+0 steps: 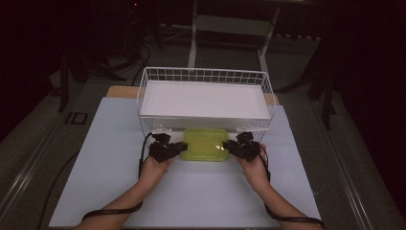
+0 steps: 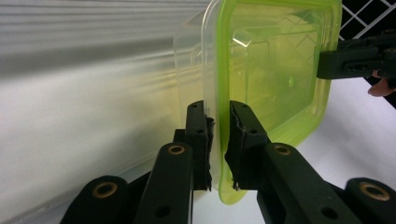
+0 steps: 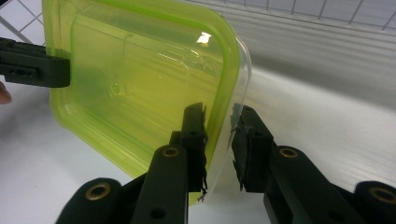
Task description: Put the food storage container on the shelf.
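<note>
Overhead, green-lidded box before wire basket; left tongs clenched on its rim; right tongs straddle opposite rim, grip uncertain.

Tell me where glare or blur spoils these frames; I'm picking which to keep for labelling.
High view: dim, dark surroundings, small and soft, a bright glint on the green lid. Left gripper view: basket wall smeared into streaks, the left gripper sharp. Right gripper view: a white glare spot on the lid, background soft, the right gripper sharp.
</note>
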The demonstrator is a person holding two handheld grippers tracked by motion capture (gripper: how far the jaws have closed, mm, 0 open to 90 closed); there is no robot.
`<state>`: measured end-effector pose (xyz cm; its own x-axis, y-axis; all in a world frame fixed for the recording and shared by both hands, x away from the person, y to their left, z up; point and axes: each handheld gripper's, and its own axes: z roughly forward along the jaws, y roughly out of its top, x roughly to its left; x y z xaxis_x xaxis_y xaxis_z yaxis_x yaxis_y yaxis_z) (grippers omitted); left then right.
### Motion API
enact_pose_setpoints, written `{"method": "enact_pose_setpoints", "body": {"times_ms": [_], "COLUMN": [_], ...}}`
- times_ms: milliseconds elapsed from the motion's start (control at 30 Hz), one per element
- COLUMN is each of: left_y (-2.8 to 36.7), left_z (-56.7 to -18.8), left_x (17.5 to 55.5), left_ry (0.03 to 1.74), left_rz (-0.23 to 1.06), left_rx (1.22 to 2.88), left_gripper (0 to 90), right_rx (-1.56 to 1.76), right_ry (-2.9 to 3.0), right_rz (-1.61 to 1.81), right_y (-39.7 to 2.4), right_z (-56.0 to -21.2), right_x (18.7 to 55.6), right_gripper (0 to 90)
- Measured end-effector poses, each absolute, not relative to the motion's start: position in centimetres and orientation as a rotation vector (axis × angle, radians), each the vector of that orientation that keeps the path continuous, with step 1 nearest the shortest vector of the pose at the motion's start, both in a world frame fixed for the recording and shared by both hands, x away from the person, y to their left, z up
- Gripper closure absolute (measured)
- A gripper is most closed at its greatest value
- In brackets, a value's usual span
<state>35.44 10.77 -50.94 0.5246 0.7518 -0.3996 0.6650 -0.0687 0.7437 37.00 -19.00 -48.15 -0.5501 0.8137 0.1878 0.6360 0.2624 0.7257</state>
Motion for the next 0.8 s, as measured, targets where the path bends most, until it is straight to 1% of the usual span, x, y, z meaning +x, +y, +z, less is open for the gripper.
{"method": "enact_pose_setpoints", "body": {"times_ms": [300,500,633,700,800], "left_y": [10.9,11.0,10.6,10.6,10.6], "left_z": [-51.2,-51.3,-51.2,-51.3,-51.3], "left_x": [36.0,36.7,36.8,37.0,37.1], "left_ry": [1.185,1.185,1.179,1.177,1.178], "left_rz": [0.152,0.152,0.183,0.196,0.198], "left_rx": [1.726,1.721,1.73,1.732,1.727], "left_gripper": [74.9,70.8,65.1,64.4,63.9], "right_rx": [1.35,1.389,1.406,1.415,1.419], "right_ry": [2.214,2.157,2.147,2.139,2.13], "right_rz": [1.148,1.162,1.189,1.195,1.203], "right_y": [-18.5,-18.2,-18.2,-18.1,-18.0], "right_z": [-48.2,-48.5,-48.7,-48.9,-49.0], "right_x": [37.3,37.9,38.2,38.3,38.3], "right_gripper": [72.0,69.8,66.0,63.5,62.9]}}
